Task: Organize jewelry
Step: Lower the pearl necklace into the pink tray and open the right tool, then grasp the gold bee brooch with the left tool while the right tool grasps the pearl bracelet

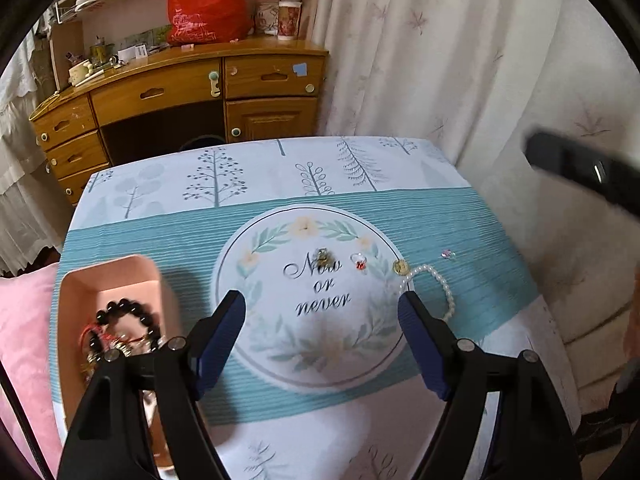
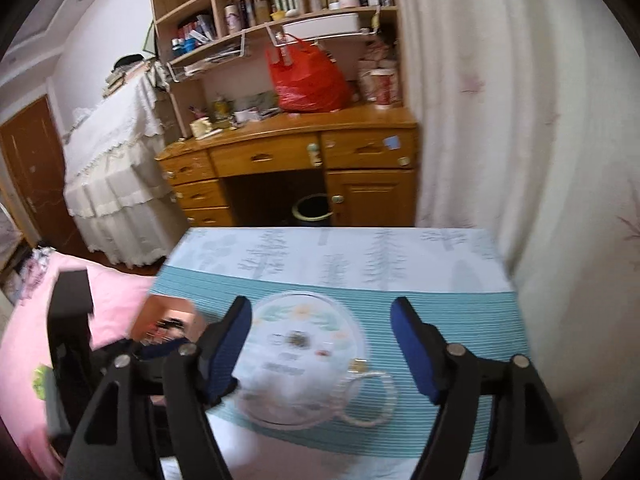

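1. Through the left wrist camera we see our left gripper [image 1: 322, 308] spread wide with nothing between its blue fingers [image 1: 218, 340], hanging above the printed circle on the tablecloth [image 1: 160, 236].
2. At eight o'clock sits a pink box [image 1: 108, 276] holding a dark bead bracelet [image 1: 124, 320] and a tangle of red and gold pieces.
3. On the circle, near its middle, lie a small gold charm [image 1: 321, 255] and, just at its three o'clock, a ring with a red stone [image 1: 360, 262].
4. A gold disc [image 1: 400, 267] touches a pearl bracelet [image 1: 434, 286] at the circle's three o'clock edge; a tiny pink stud [image 1: 448, 254] lies apart, further right.
5. Through the right wrist camera, blurred, our right gripper [image 2: 322, 344] is likewise wide open and holds nothing.
6. The pearl bracelet [image 2: 366, 400] lies at six o'clock between its fingers [image 2: 416, 352]; the pink box [image 2: 168, 320] is at nine o'clock.
7. A wooden desk [image 2: 280, 148] with a red bag [image 2: 308, 76] stands at twelve o'clock.
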`<state>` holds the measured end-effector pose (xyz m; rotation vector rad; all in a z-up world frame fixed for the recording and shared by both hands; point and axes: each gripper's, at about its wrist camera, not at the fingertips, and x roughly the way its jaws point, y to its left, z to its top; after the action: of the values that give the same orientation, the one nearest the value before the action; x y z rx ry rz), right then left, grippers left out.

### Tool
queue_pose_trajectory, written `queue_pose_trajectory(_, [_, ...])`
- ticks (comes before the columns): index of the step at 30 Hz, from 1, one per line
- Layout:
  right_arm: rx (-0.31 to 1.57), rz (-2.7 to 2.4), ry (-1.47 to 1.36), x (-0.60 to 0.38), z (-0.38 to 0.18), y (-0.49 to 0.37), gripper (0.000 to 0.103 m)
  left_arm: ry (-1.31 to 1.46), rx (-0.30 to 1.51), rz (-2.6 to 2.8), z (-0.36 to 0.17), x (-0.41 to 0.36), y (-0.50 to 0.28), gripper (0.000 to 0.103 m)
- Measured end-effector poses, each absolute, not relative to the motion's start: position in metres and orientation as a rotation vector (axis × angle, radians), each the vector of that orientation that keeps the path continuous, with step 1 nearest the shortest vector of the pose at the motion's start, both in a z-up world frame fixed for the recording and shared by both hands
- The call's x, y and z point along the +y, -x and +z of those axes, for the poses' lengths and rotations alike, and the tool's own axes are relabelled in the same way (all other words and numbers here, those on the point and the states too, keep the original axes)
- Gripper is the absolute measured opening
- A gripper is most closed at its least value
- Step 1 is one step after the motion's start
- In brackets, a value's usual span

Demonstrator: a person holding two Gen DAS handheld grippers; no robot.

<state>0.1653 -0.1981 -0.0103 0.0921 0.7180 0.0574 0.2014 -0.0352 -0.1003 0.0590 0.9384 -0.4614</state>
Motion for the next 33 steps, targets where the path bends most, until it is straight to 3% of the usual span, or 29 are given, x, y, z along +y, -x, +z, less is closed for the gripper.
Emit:
queue_pose_trajectory(14, [0.869, -0.016, -0.076, -0.253, -0.106, -0.169, 0.074, -0.070, 0.944, -0.337, -0.141, -0.083, -0.252, 0.076])
queue_pose_trajectory(17, [0.886, -0.025, -0.046, -0.249, -0.125, -0.169, 0.063, -0.094, 0.945, -0.316, -0.154, -0.089, -0.259, 0.067])
queue_pose_trajectory(19, [0.914, -0.047, 0.021, -0.242, -0.138, -0.172, 0.049, -0.101, 0.953, -0.308, -0.162, -0.092, -0.263, 0.063])
queue_pose_trajectory(22, [0.949, 0.004, 0.037, -0.236, -0.149, -0.172, 0.039, -0.116, 0.961, -0.304, -0.170, -0.094, -0.266, 0.057])
queue_pose_trajectory(26, [0.974, 0.044, 0.088, -0.227, -0.156, -0.173, 0.033, -0.114, 0.979, -0.310, -0.178, -0.097, -0.270, 0.044])
queue_pose_trajectory(28, [0.990, 0.055, 0.123, -0.223, -0.160, -0.175, 0.023, -0.116, 0.988, -0.306, -0.181, -0.097, -0.271, 0.035])
queue_pose_trajectory(30, [0.995, 0.066, 0.124, -0.223, -0.161, -0.177, 0.023, -0.112, 0.994, -0.316, -0.184, -0.097, -0.271, 0.025])
queue_pose_trajectory(33, [1.009, 0.053, 0.150, -0.221, -0.164, -0.180, 0.023, -0.115, 0.994, -0.323, -0.186, -0.099, -0.270, 0.019])
